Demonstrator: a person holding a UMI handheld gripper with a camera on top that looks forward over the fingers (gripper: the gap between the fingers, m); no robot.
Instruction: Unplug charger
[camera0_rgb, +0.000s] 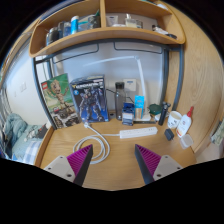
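Even, soft indoor light, fairly bright on the white wall (150, 65) and the wooden table (112, 150); shade gathers under the shelf (105, 38); strong fisheye bending curves the shelf and table edges; fine detail soft throughout; no harsh glare.

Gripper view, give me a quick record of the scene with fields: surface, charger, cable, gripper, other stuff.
surface: wooden desk under a wooden shelf
charger: dark plug seated on a white power strip at the back of the desk
cable: white cable looped on the desk beside the strip
gripper: gripper open, nothing between the fingers, well short of the strip
other: two boxes standing against the wall
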